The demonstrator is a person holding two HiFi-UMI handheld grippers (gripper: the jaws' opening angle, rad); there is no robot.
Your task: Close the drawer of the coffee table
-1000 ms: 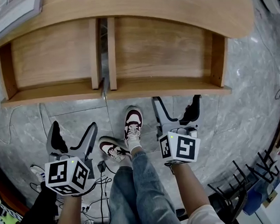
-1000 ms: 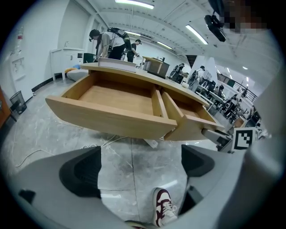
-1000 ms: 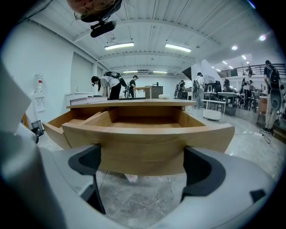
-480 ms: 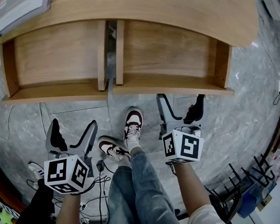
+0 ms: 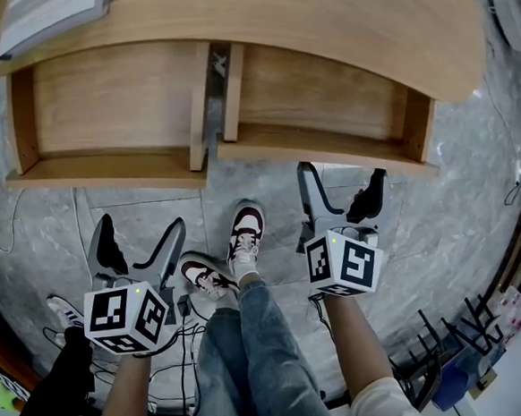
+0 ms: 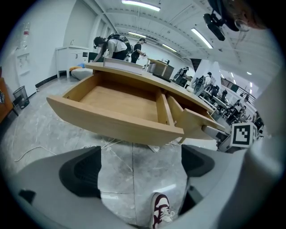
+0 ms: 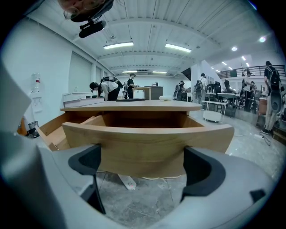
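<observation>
Floor [image 5: 46,219]: right tool [image 5: 341,174] just beside right drawer [image 5: 324,99] edge, left tool [image 5: 142,225] apart; jaws wide.

Grey marble floor [image 5: 476,204], white walls [image 7: 49,71], strip lights [image 7: 118,45] overhead, desks [image 7: 223,95] in bg.

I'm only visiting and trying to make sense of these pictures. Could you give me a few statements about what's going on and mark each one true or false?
1. On the coffee table, the left drawer and the right drawer are both pulled out. True.
2. The right gripper has its jaws shut on a drawer front. False: its jaws stand apart and grip nothing.
3. The left gripper holds a shoe. False: its jaws are apart and empty; the shoe is on the person's foot.
4. A book lies on the tabletop above the left drawer. True.
</observation>
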